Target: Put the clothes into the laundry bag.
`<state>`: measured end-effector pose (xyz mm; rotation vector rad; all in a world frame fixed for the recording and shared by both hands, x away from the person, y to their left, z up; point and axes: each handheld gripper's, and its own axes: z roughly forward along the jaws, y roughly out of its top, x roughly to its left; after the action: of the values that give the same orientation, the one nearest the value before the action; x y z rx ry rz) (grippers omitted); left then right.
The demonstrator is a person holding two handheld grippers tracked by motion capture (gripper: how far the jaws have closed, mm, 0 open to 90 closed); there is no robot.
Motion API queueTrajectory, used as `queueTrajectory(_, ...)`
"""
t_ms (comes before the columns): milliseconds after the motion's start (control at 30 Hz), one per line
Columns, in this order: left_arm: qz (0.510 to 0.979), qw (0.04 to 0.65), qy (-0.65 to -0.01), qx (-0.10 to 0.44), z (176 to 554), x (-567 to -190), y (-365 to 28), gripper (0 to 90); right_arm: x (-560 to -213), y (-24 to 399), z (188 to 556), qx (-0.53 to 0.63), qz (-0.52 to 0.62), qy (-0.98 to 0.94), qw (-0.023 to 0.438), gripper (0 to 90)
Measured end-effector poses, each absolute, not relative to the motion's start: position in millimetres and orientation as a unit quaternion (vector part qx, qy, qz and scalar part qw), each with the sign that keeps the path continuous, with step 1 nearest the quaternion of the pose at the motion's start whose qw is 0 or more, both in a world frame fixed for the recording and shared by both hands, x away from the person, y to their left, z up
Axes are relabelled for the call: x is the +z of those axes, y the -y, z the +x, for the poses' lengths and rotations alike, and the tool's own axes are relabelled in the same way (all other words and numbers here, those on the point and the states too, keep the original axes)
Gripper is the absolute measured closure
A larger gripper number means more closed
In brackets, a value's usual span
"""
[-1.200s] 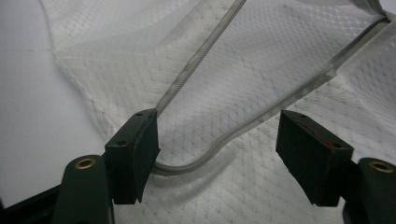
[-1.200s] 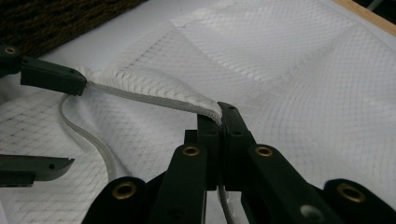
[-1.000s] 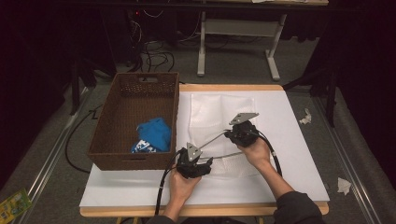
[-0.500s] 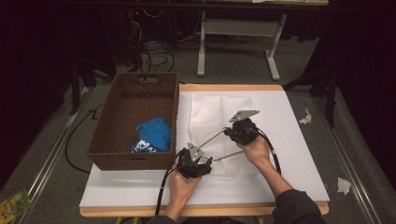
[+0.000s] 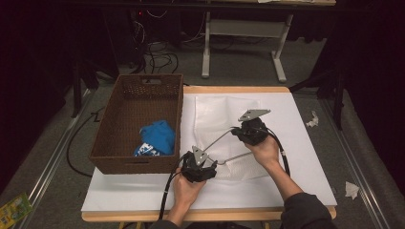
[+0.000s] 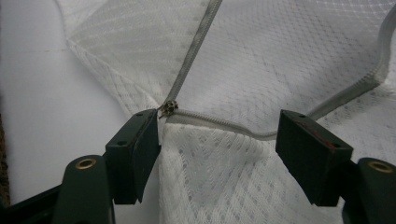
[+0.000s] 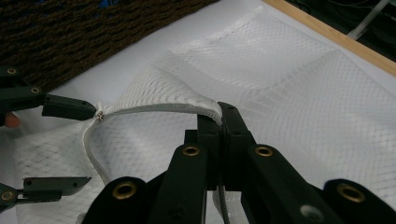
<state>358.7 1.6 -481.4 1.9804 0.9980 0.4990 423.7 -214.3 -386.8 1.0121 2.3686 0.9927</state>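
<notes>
White mesh bag (image 5: 224, 131) flat mid-table, beside basket (image 5: 138, 121). Right gripper (image 7: 219, 109) clamped on bag's zipper edge. Left gripper (image 6: 217, 140) jaws apart, one jaw touching zipper pull (image 6: 168, 108), near front edge.

One mesh bag (image 5: 224, 129), one wicker basket (image 5: 114, 129), one blue cloth (image 5: 157, 136), two grippers (image 5: 199, 164) (image 5: 250, 130).

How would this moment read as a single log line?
right gripper: shut on mesh bag edge | left gripper: open at zipper pull
</notes>
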Motion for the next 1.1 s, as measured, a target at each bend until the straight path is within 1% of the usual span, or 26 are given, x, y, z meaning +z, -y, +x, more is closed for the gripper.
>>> queueTrajectory(333, 0.795, 0.417, -0.394, 0.196, 357.2, -479.1, -1.3, 30.3, -387.1, 215.6, 425.3, 0.356, 0.357, -0.843, 0.189, 89.5)
queueTrajectory(600, 0.797, 0.420, -0.385, 0.200, 350.9, -465.0, -3.2, 32.1, -387.1, 217.8, 425.3, 0.354, 0.361, -0.842, 0.188, 89.5)
queueTrajectory(667, 0.796, 0.424, -0.385, 0.195, 350.2, -462.5, -2.8, 32.7, -387.0, 217.8, 425.0, 0.356, 0.362, -0.841, 0.187, 89.5)
queueTrajectory(733, 0.799, 0.421, -0.382, 0.198, 348.9, -459.1, -1.7, 33.9, -387.5, 217.4, 425.0, 0.353, 0.359, -0.843, 0.189, 89.5)
queueTrajectory(833, 0.795, 0.427, -0.378, 0.207, 345.2, -454.6, -1.0, 38.1, -387.7, 218.2, 425.4, 0.354, 0.360, -0.842, 0.188, 89.5)
queueTrajectory(867, 0.794, 0.431, -0.379, 0.202, 344.8, -453.3, -1.7, 38.6, -388.0, 218.4, 425.8, 0.354, 0.358, -0.843, 0.188, 89.6)
queueTrajectory(900, 0.791, 0.436, -0.383, 0.193, 344.9, -452.5, -2.0, 37.7, -388.4, 218.3, 426.0, 0.352, 0.359, -0.844, 0.188, 89.5)
queueTrajectory(1000, 0.788, 0.438, -0.381, 0.204, 342.6, -449.5, -3.5, 36.8, -389.7, 217.4, 425.6, 0.352, 0.362, -0.843, 0.188, 89.5)
queueTrajectory(1100, 0.790, 0.438, -0.382, 0.198, 342.4, -445.9, -5.4, 36.2, -389.8, 217.4, 425.7, 0.348, 0.362, -0.844, 0.189, 89.5)
